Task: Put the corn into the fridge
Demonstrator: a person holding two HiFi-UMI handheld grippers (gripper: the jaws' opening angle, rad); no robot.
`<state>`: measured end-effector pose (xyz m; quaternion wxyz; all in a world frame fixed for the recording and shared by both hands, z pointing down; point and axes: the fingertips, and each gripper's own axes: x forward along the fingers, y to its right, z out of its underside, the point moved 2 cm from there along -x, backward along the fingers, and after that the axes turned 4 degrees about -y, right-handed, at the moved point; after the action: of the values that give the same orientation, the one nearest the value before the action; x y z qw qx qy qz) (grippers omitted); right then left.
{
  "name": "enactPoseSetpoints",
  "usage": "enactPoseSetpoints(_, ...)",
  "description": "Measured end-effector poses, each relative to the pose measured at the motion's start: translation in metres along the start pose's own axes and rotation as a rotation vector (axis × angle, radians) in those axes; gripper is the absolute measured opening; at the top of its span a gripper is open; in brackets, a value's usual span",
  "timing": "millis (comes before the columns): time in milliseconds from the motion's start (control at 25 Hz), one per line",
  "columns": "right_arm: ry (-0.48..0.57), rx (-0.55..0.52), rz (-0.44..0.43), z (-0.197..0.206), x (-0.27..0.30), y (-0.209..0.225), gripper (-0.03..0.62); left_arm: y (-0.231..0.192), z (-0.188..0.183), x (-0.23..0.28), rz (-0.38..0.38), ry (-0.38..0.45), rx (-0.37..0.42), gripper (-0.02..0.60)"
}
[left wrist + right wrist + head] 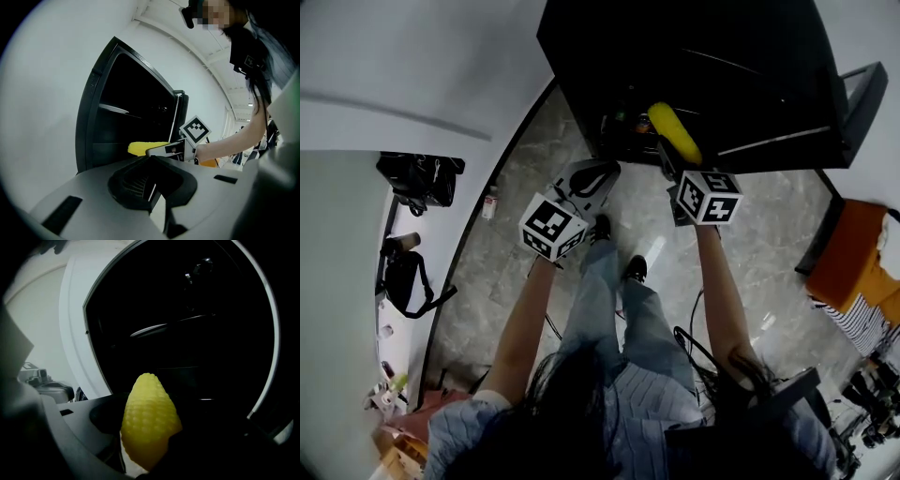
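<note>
Our right gripper (pixel 670 161) clamps its fingers on the corn (pixel 150 423), tip pointing into the dark open fridge (pixel 722 66), ready to go in; our left gripper (pixel 598 178) hangs beside it, fingers together and empty, leaving the doorway free

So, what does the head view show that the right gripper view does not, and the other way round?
Only the head view: the person's arms, the left tool and the floor. Only the right gripper view: the kernels on the corn close up, and a shelf inside. Both: the corn held in the right tool, at the open fridge.
</note>
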<state>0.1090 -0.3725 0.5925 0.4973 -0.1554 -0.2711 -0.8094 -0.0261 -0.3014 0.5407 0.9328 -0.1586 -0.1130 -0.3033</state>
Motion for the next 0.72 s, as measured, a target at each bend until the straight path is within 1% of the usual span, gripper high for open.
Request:
enactPoseSetpoints(320,-0.051,-0.089,0.045,-0.008,0.041,0.024,0.252,0.001,0.006,0.012,0.029,-0.002,0.001,0.006)
enactPoseSetpoints(480,-0.093,-0.096,0.068,-0.004,0.061,0.039,0.252,-0.002,0.008,0.014,0.028,0.009,-0.012,0.006)
enactPoseSetpoints(720,-0.157,-0.192,0.096,0.001,0.079,0.049,0.252,0.000,0.011,0.012,0.034,0.001,-0.010,0.006)
